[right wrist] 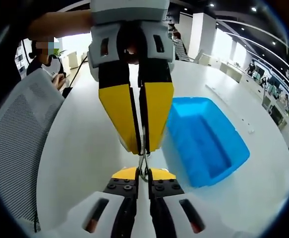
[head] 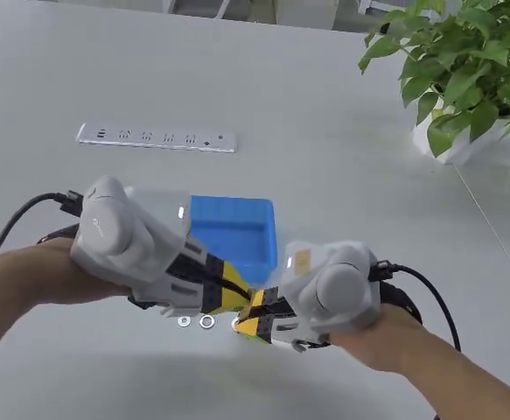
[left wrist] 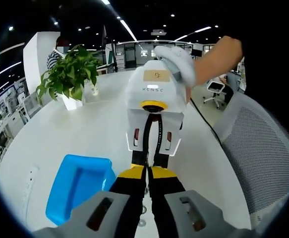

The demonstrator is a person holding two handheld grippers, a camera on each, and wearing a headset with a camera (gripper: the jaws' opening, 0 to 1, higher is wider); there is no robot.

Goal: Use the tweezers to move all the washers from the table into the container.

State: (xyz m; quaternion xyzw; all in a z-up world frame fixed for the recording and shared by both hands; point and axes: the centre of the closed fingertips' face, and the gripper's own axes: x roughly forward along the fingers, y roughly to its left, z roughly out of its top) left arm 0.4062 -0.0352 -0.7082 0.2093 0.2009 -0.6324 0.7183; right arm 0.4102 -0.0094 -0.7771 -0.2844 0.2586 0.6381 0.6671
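Observation:
The two grippers meet tip to tip low over the white table [head: 324,175]. My left gripper [head: 234,296] comes in from the left and my right gripper [head: 253,320] from the right. Thin metal tweezers [right wrist: 144,165] run between the two sets of yellow tips. Both pairs of jaws are closed on them. Three small washers [head: 206,322] lie in a row on the table just under the tips; two washers [left wrist: 143,209] show between my left jaws. The blue container [head: 237,229] stands right behind the grippers, and its inside looks bare.
A white power strip [head: 156,138] lies farther back on the left. A potted plant [head: 464,79] stands at the back right by the table's edge. A mesh office chair [left wrist: 263,158] is beside the table.

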